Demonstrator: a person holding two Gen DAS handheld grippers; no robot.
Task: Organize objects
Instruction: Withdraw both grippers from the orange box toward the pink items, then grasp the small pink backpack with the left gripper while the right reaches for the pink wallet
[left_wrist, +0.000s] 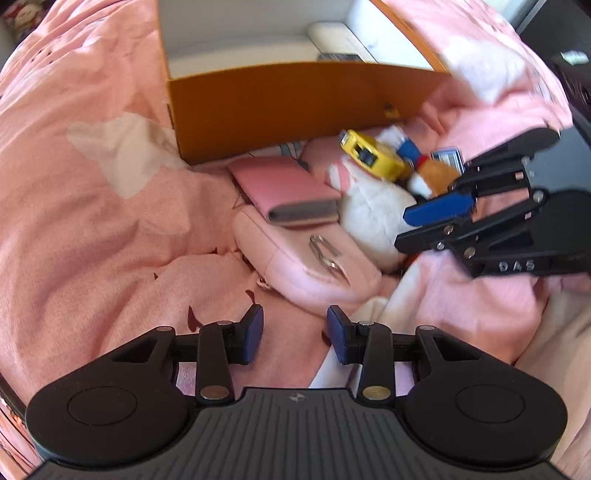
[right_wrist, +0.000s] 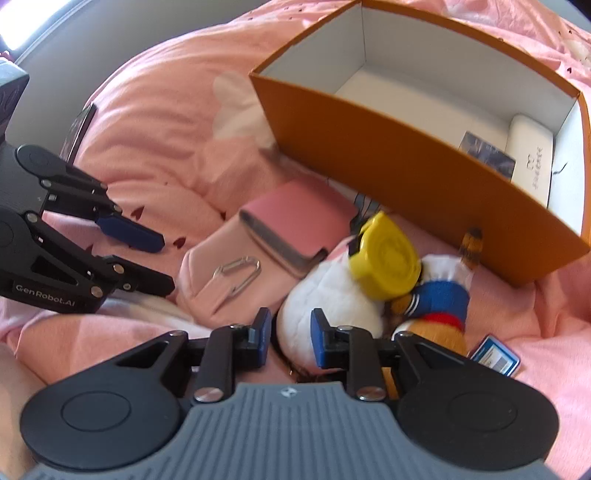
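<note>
Both grippers are pointing down over the pink bedding (left_wrist: 92, 221), and neither is grasping anything. The right gripper (right_wrist: 290, 338) is hanging with its jaws parted narrowly right above the white plush toy (right_wrist: 328, 299), which is lying just ahead of its fingertips, its long axis running off to the right toward the orange box (right_wrist: 388, 166). The left gripper (left_wrist: 293, 334), jaws wider apart and empty, is sitting nearer the pink pouch (left_wrist: 314, 266). A yellow tape measure (right_wrist: 384, 254) is resting on the plush; the box is standing open just beyond, with room inside
</note>
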